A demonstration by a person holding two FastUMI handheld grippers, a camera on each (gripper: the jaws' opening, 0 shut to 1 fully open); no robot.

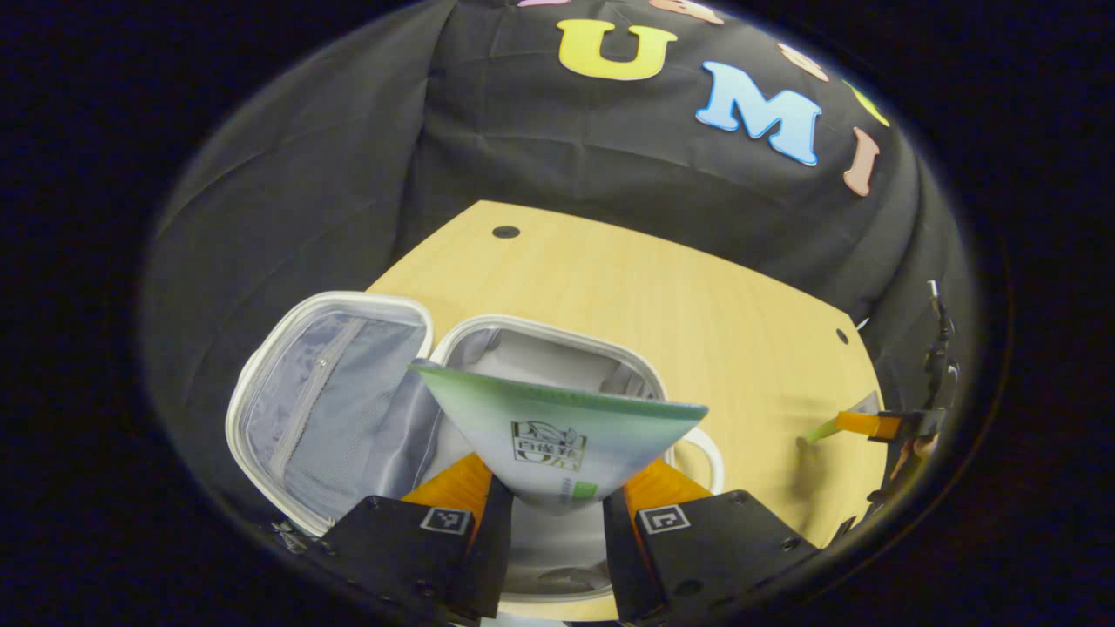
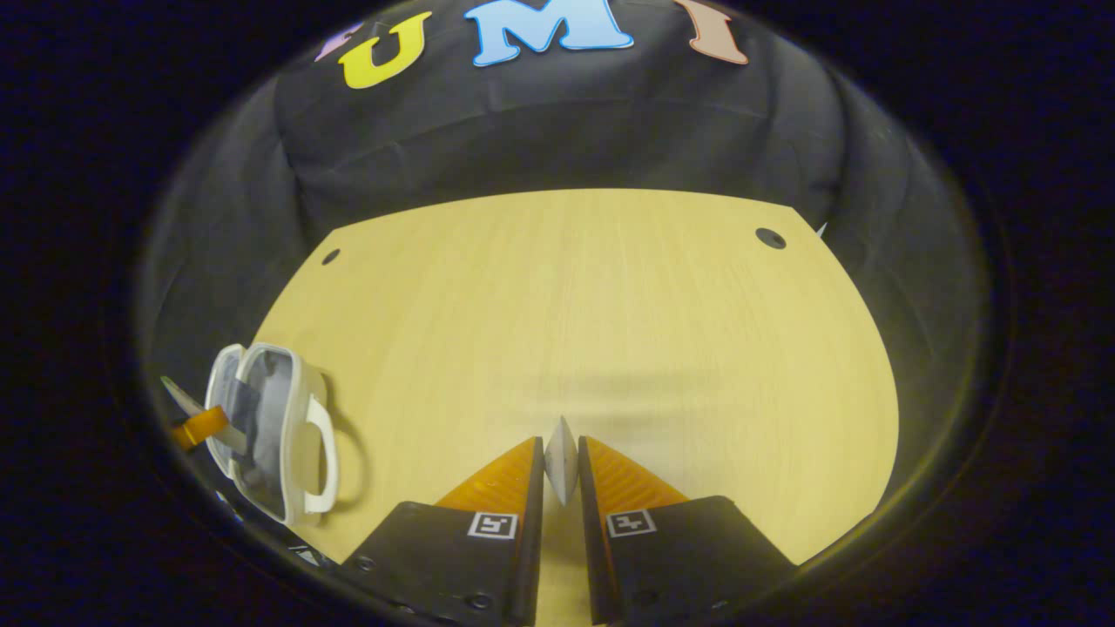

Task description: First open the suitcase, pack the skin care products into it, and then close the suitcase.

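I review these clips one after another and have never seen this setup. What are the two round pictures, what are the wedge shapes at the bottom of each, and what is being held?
No robot here: a person holds one two-finger claw in each hand, and a fisheye camera rides on each, looking along its fingers. The wedges at the bottom are those fingers.

In the left gripper view, the left claw is shut on a skin care tube, held above the open white suitcase on the wooden table. The other claw shows at the far right edge.

In the right gripper view, the right claw pinches a thin flat item, seen edge-on; I cannot tell what it is. The suitcase sits far left there.
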